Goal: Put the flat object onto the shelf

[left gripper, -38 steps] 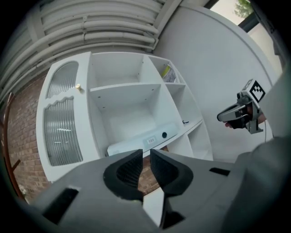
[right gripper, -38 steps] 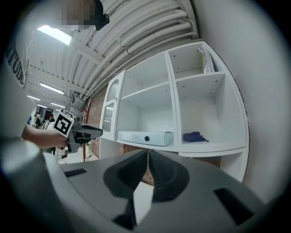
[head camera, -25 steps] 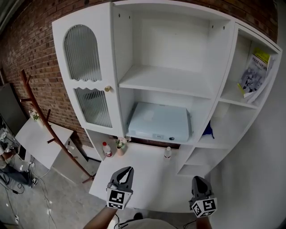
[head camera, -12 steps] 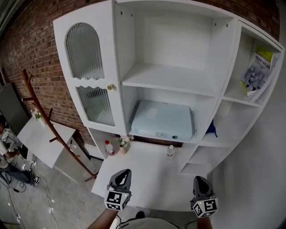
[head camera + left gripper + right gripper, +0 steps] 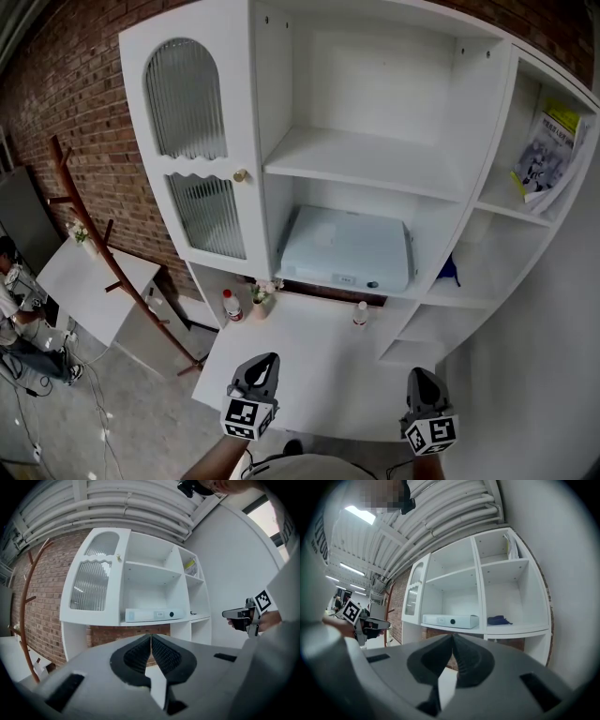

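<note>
Flat object [image 5: 345, 251], a pale box, lies on the lower middle shelf [image 5: 453, 628] of the cabinet [image 5: 258, 141], so the placing looks done, with nothing visibly left. Left hand-held gripper [image 5: 269, 358] and right hand-held gripper [image 5: 419, 373] hang well in front of the cabinet, jaws pressed together on nothing.

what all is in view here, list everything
cabinet: 1, white, against the brick wall
flat box: 1, pale blue, lying on the lower middle shelf
magazine: 1, yellow and grey, upper right compartment
blue item: 1, dark blue, right compartment, kind unclear
red-capped bottle: 1, counter, left
clear bottle: 1, counter, below the box
flower pot: 1, beside the red-capped bottle
coat rack: 1, reddish brown, left of cabinet
side table: 1, white, far left
left claw: 1, dark grey, shut, empty
right claw: 1, dark grey, shut, empty
</note>
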Available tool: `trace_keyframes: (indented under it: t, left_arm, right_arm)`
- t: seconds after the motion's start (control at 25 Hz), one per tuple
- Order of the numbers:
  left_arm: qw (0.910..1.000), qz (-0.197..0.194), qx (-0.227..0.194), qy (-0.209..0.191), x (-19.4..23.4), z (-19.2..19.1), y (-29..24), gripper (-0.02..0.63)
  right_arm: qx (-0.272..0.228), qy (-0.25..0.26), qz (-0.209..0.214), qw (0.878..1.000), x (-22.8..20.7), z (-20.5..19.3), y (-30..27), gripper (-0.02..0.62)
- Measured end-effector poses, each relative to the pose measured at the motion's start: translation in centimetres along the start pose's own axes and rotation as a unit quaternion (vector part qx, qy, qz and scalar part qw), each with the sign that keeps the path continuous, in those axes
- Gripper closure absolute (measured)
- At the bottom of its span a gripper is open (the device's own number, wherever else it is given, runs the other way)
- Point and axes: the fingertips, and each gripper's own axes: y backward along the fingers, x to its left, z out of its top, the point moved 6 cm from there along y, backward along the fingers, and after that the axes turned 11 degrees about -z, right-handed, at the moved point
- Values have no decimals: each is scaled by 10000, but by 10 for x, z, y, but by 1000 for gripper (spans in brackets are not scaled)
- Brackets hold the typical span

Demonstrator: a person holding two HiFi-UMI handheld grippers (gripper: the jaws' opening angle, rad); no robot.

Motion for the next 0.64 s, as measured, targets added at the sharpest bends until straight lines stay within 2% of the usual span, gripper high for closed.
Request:
trace_keyframes:
  t: [0.64]
  left_arm:
    - [10000, -83, 18, -21, 4, 3, -3, 575]
  right_arm:
    - [24, -81, -33, 10000, 1, -3, -2, 565]
